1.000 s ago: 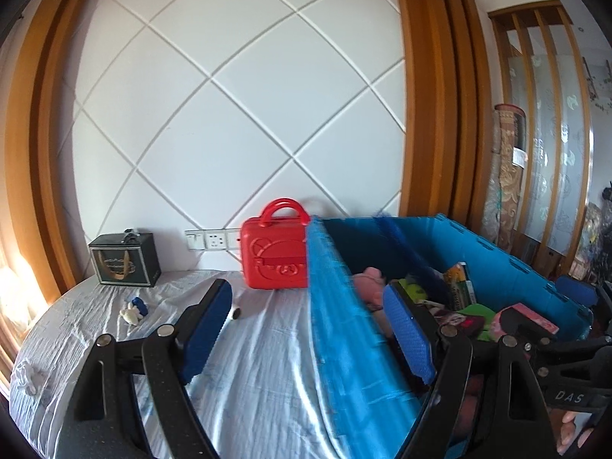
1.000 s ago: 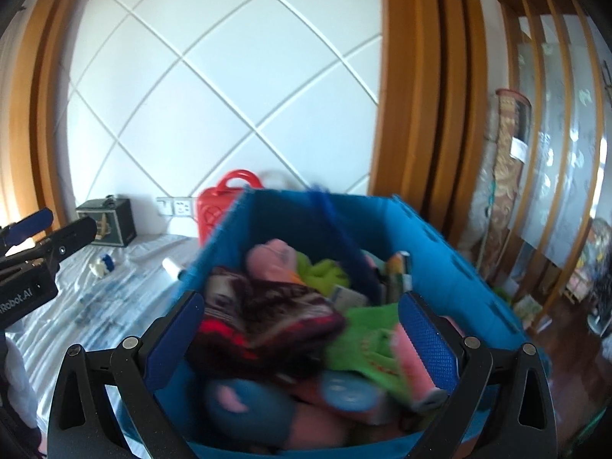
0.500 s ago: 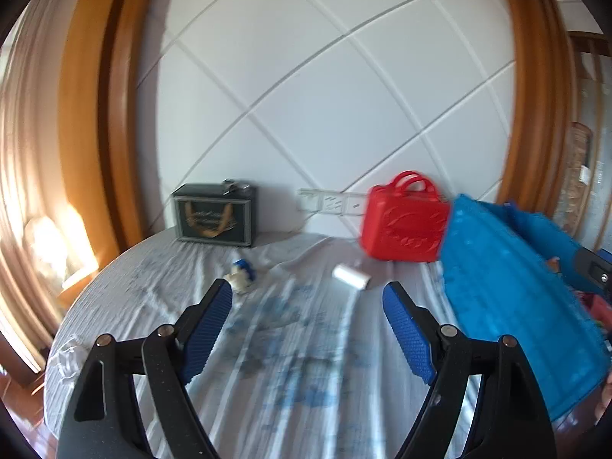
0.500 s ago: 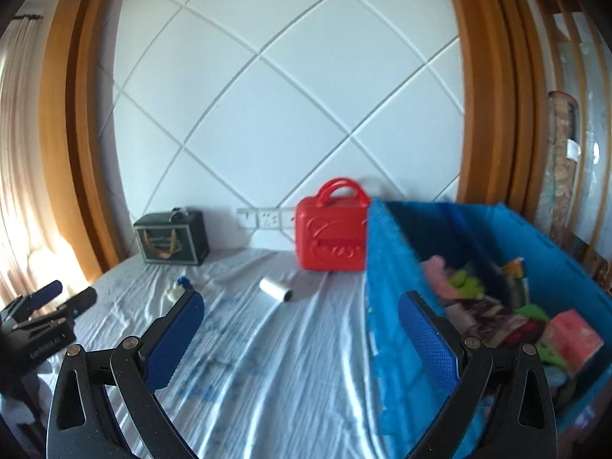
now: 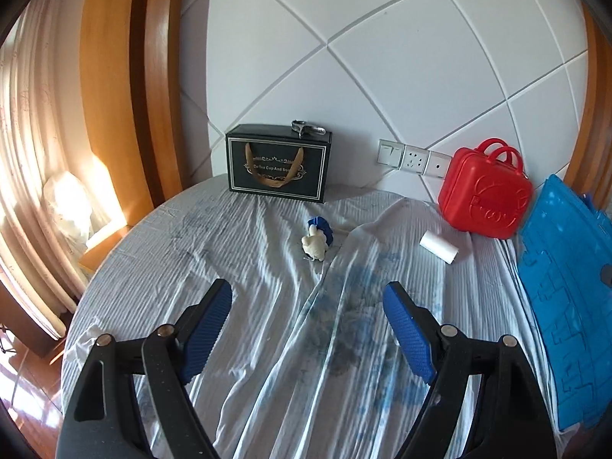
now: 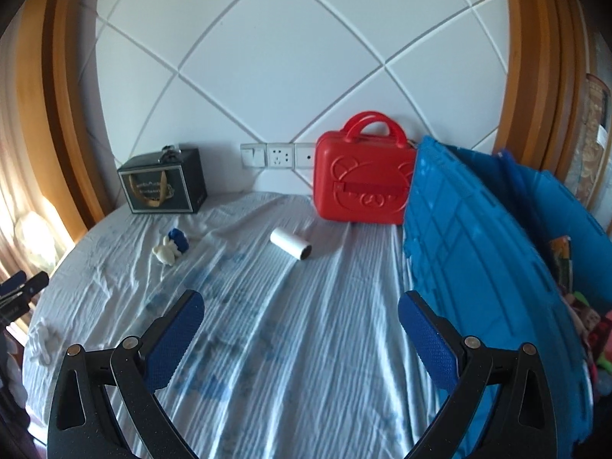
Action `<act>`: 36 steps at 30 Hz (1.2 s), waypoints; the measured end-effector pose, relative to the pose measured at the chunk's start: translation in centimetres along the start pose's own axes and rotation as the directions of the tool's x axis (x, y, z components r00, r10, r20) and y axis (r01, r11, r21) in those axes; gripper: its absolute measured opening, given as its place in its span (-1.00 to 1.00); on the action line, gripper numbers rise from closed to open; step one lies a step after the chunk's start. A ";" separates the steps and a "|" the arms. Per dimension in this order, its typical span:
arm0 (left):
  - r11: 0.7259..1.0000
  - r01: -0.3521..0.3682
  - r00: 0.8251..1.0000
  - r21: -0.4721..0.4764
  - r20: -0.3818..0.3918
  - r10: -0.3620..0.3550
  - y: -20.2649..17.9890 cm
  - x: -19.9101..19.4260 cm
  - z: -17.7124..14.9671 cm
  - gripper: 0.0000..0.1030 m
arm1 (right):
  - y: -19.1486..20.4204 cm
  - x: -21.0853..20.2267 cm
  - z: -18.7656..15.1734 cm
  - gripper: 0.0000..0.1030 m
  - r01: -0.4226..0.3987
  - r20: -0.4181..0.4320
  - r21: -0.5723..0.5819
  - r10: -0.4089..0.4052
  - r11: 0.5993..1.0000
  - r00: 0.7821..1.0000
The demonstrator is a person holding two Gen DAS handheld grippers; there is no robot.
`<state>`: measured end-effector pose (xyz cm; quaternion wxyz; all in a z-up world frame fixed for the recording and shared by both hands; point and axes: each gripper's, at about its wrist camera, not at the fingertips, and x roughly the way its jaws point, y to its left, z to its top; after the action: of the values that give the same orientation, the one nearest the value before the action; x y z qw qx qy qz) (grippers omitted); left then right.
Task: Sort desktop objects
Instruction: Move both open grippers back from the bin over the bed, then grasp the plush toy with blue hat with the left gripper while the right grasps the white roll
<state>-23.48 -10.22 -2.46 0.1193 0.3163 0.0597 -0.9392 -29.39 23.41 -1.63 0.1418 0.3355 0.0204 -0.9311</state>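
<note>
Blue crate (image 6: 497, 267) sat at tabletop's (image 5: 229, 248) right edge, red case (image 6: 361, 183) touching it. I kept left tool (image 5: 308, 329) and right tool (image 6: 301, 334) wide open, empty. Risk I judged: wrinkled cloth (image 6: 287, 344) snagging tips, white roll (image 6: 290, 244) rolling off. Small toy (image 5: 317, 238) lay near black box (image 5: 278, 162); nothing blocked approach.

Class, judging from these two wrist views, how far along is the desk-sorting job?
Done: the blue crate already holds toys and books. In hand: nothing; the left gripper and right gripper are open and empty. Left: the white roll and small white-and-blue toy lie loose on the cloth.
</note>
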 end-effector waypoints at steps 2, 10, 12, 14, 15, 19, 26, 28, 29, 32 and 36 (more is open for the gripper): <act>1.000 -0.001 1.000 0.006 -0.024 0.001 -0.1 2.6 1.1 0.57 | -0.2 3.1 1.0 1.00 -0.009 -0.039 -0.016 0.008 1.000 0.999; 0.999 0.033 0.981 0.035 -0.191 -0.025 -1.0 15.4 4.2 0.57 | -1.2 17.0 4.1 1.00 -0.078 -0.219 -0.092 0.056 0.993 0.974; 0.998 0.024 0.973 0.052 -0.232 -0.011 -1.3 19.1 4.6 0.58 | -1.2 21.2 4.2 1.00 -0.085 -0.277 -0.115 0.050 0.990 0.960; 0.996 -0.007 0.963 0.089 -0.267 0.030 -1.7 23.0 5.0 0.58 | -1.3 25.0 4.4 1.00 -0.102 -0.319 -0.113 0.062 0.988 0.946; 0.995 -0.006 0.958 0.100 -0.285 0.034 -1.9 24.7 5.1 0.58 | -1.3 26.9 4.5 1.00 -0.114 -0.337 -0.109 0.072 0.987 0.939; 0.989 -0.005 0.931 0.150 -0.361 0.059 -2.7 32.4 5.4 0.58 | -0.5 33.7 5.1 1.00 -0.144 -0.400 -0.138 0.078 0.980 0.913; 0.985 0.041 0.862 0.170 -0.504 0.051 -3.5 40.6 4.9 0.57 | 1.5 41.7 6.2 1.00 -0.191 -0.501 -0.234 0.050 0.953 0.864; 0.983 0.047 0.844 0.178 -0.534 0.056 -3.6 41.7 4.6 0.57 | 1.7 42.8 6.2 1.00 -0.200 -0.524 -0.237 0.048 0.951 0.850; 0.982 0.054 0.834 0.183 -0.548 0.056 -3.6 42.1 4.5 0.57 | 2.1 44.5 6.1 1.00 -0.220 -0.562 -0.246 0.046 0.944 0.826; 0.976 0.061 0.807 0.207 -0.585 0.073 -3.8 43.2 4.3 0.51 | 2.3 46.2 6.1 1.00 -0.238 -0.606 -0.255 0.037 0.937 0.795; 0.979 0.073 0.773 0.191 -0.631 0.066 -3.8 44.6 4.1 0.20 | 3.1 47.6 5.9 1.00 -0.236 -0.638 -0.313 -0.019 0.920 0.770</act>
<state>-61.26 -15.60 -26.17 0.0573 0.6246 0.0002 -0.7789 -67.17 7.71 -26.92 0.2428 0.5941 0.2245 -0.7332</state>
